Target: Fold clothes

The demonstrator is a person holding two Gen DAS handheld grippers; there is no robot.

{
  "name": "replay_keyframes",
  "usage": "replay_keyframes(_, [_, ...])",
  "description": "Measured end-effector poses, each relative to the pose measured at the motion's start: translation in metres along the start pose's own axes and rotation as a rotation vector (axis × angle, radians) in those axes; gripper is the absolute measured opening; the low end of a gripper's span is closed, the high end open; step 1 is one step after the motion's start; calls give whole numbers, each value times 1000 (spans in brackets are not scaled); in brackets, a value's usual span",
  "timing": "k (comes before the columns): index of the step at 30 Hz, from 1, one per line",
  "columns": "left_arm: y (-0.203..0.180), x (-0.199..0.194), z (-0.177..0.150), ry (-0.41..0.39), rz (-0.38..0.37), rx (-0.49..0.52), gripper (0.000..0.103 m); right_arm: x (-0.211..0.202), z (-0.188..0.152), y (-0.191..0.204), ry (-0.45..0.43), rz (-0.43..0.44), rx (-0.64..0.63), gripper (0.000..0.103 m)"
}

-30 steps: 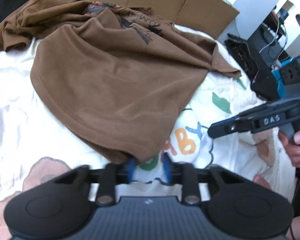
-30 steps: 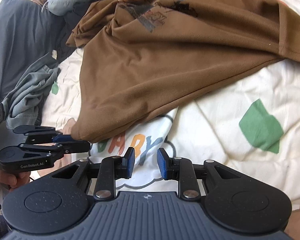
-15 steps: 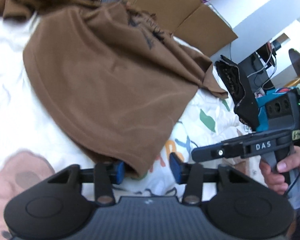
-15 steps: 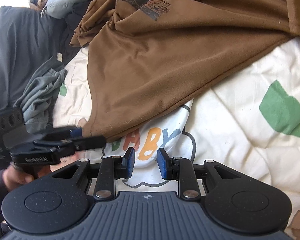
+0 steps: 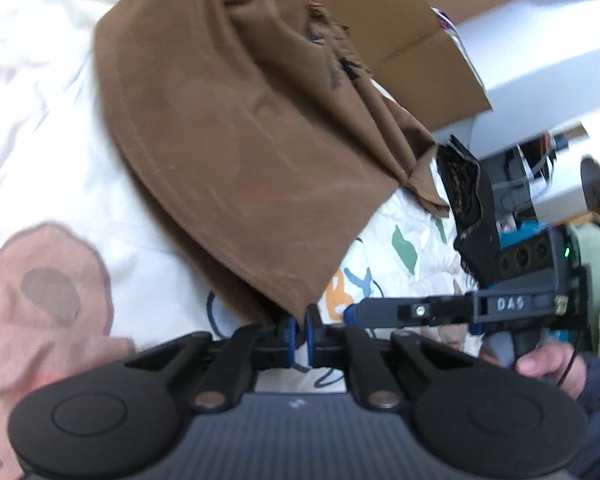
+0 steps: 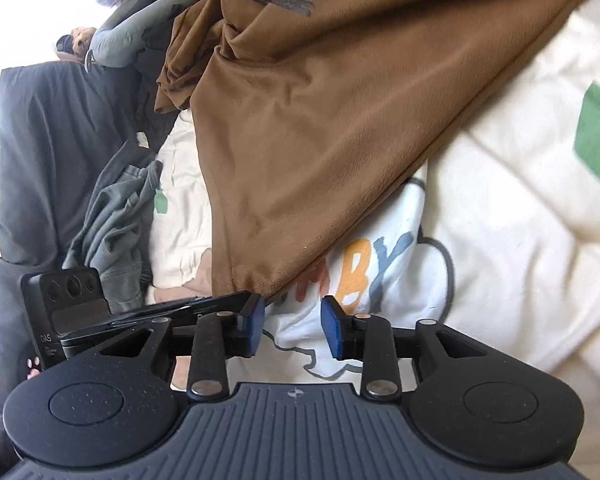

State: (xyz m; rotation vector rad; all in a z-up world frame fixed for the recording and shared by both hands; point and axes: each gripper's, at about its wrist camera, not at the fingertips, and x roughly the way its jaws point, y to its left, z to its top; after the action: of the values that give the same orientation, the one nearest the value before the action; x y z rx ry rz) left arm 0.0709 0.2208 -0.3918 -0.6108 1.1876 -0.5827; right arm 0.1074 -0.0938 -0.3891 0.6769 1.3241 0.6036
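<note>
We've got the crumpled brown cotton T-shirt [image 5: 236, 128] on the cream printed bedspread [image 6: 500, 208], its hem corner clamped in our left gripper [image 5: 299, 340]. Right gripper [image 6: 293, 326] jaws apart beside it, reading "DAS"; grey clothes [image 6: 112, 216] heaped leftward.

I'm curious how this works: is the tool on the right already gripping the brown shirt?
No. The right gripper has its jaws wide apart over the printed bedsheet, and the brown shirt hem lies just beyond them, not between them.

"DAS" on right gripper [image 5: 352, 312]; "BY" on bedsheet [image 6: 500, 240].
</note>
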Motion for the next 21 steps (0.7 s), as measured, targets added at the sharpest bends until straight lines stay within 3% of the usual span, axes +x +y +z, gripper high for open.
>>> replay_keyframes(9, [6, -3, -4, 2, -79, -118, 4, 23, -1, -19, 14, 146, 213, 37])
replay_keyframes(16, [3, -3, -7, 12, -140, -151, 4, 37, -9, -31, 0, 268, 403, 36])
replay_keyframes(21, [-2, -1, -12, 14, -187, -188, 4, 45, -10, -35, 4, 306, 452, 36])
